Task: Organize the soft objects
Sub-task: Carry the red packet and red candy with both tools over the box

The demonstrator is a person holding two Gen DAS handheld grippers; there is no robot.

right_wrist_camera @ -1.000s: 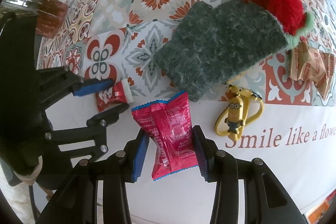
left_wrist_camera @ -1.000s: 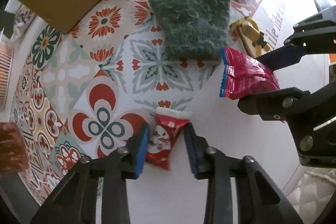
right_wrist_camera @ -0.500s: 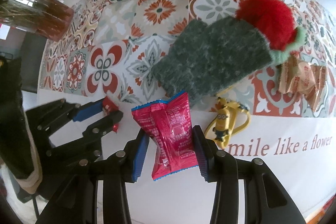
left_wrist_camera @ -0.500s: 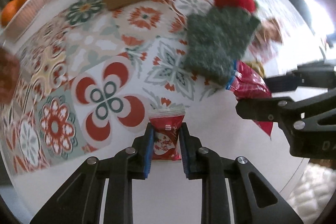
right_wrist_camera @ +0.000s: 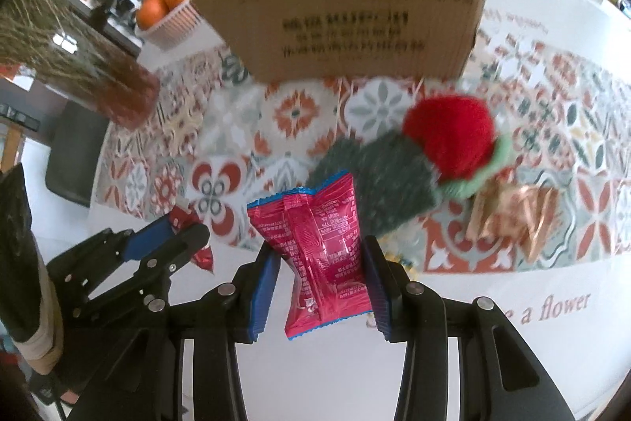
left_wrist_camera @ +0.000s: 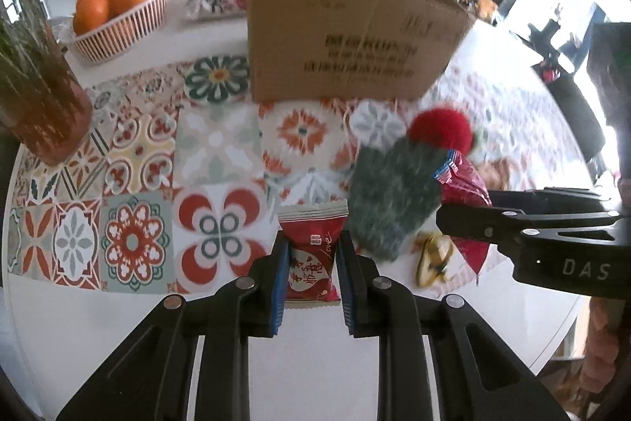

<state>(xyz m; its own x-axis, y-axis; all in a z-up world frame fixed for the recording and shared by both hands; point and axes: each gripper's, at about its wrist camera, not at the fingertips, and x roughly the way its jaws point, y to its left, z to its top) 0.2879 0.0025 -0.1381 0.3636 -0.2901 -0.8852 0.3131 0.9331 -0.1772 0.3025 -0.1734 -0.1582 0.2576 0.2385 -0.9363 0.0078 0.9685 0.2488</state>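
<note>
Cardboard box (left_wrist_camera: 347,26) with printed Chinese text stands open-topped at the far side of the patterned tablecloth (left_wrist_camera: 134,160), and everything you hold sits on the near side of it. Your left gripper (left_wrist_camera: 311,259) has its blue-padded fingers (left_wrist_camera: 280,275) pressed against both edges of a small red candy packet (left_wrist_camera: 311,255), held just above the white table edge and short of the box. Your right gripper (right_wrist_camera: 321,275) pinches a larger crimson snack bag (right_wrist_camera: 319,247) at its waist, the fingers closed only as far as the crumpled foil allows. Between the bag and the box lies a dark green knitted mitten (right_wrist_camera: 374,180) with a red pompom (right_wrist_camera: 449,137) at its cuff, flat on the cloth. A copper-coloured wrapper (right_wrist_camera: 512,216) lies beside the mitten, away from your left gripper. A yellow keychain figure (left_wrist_camera: 434,259) shows near the mitten's closest end. To the box's left, a basket of oranges (left_wrist_camera: 118,14) and a brown vase of dried grass (left_wrist_camera: 39,93).
</note>
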